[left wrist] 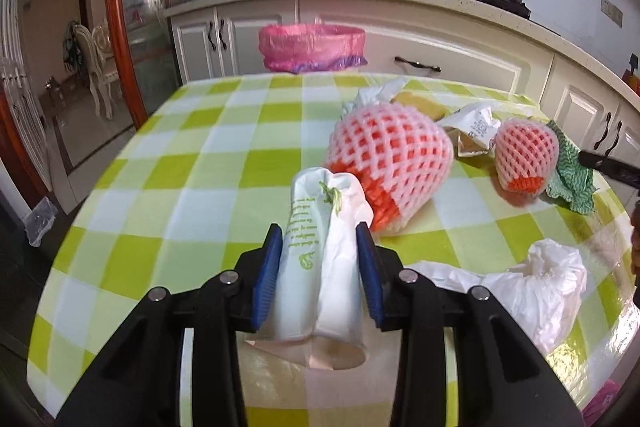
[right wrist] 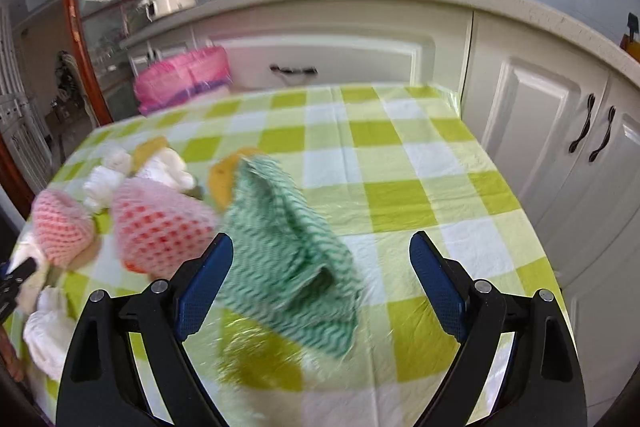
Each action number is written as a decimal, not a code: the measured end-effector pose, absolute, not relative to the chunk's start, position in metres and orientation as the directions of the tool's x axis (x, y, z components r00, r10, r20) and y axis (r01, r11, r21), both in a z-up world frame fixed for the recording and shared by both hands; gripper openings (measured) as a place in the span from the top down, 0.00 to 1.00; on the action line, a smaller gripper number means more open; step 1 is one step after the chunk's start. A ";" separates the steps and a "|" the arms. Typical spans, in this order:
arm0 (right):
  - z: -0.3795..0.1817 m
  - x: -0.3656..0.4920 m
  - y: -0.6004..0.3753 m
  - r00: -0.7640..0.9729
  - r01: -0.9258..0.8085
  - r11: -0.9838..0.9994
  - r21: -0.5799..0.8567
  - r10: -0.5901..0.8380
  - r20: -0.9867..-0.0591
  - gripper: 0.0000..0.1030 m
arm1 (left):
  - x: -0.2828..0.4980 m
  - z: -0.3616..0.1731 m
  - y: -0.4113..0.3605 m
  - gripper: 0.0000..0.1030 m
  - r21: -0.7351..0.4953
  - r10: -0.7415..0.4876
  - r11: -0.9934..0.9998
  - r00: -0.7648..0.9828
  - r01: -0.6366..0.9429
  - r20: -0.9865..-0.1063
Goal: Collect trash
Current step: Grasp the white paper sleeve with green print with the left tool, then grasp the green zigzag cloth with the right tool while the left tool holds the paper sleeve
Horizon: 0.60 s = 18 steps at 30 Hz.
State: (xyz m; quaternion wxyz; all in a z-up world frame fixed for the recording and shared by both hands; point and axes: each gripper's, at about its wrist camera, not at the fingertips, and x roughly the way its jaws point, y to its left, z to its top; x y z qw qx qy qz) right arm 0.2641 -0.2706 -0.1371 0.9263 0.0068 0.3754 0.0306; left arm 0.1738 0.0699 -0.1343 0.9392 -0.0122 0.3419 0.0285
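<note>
Left wrist view: the left gripper (left wrist: 319,259) has its jaws clamped on a white plastic bag with green print (left wrist: 320,263), held above the checked bench (left wrist: 180,167). Beyond it lie a large foam fruit net (left wrist: 390,159), a smaller foam fruit net (left wrist: 524,157), a green-striped cloth (left wrist: 570,179) and a crumpled white bag (left wrist: 536,283). A pink-lined bin (left wrist: 312,47) stands past the far edge of the bench.

Right wrist view: the right gripper (right wrist: 322,279) has its jaws spread wide, holding nothing; the green-striped cloth (right wrist: 288,251) lies between them, nearer the left finger. The picture is blurred.
</note>
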 end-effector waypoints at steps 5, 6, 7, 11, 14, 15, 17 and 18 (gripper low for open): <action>-0.154 0.279 -0.271 0.670 -0.052 0.998 0.039 0.064 -0.739 0.26 | 0.165 -0.121 0.070 0.65 0.022 0.075 0.997 0.790 -0.077 -0.609; -0.156 0.279 -0.270 0.662 -0.054 0.997 0.047 0.071 -0.746 0.29 | 0.164 -0.119 0.070 0.65 0.022 0.078 0.996 0.793 -0.082 -0.605; -0.158 0.279 -0.269 0.654 -0.053 0.997 0.053 0.075 -0.752 0.37 | 0.164 -0.118 0.070 0.65 0.020 0.080 0.996 0.794 -0.084 -0.603; -0.161 0.272 -0.267 0.651 -0.068 0.996 0.054 0.085 -0.755 0.74 | 0.162 -0.114 0.069 0.65 0.009 0.075 0.996 0.801 -0.086 -0.594; -0.150 0.261 -0.266 0.687 -0.088 0.995 0.057 0.102 -0.720 0.81 | 0.161 -0.112 0.067 0.65 0.007 0.066 0.997 0.808 -0.076 -0.585; -0.145 0.257 -0.265 0.698 -0.094 0.994 0.056 0.106 -0.709 0.82 | 0.160 -0.111 0.066 0.65 0.006 0.064 0.997 0.811 -0.074 -0.582; -0.132 0.249 -0.262 0.728 -0.110 0.993 0.053 0.117 -0.675 0.84 | 0.159 -0.108 0.064 0.65 0.005 0.058 0.998 0.819 -0.067 -0.571; -0.126 0.246 -0.261 0.742 -0.117 0.992 0.051 0.121 -0.660 0.85 | 0.158 -0.105 0.063 0.65 0.005 0.056 0.998 0.823 -0.064 -0.566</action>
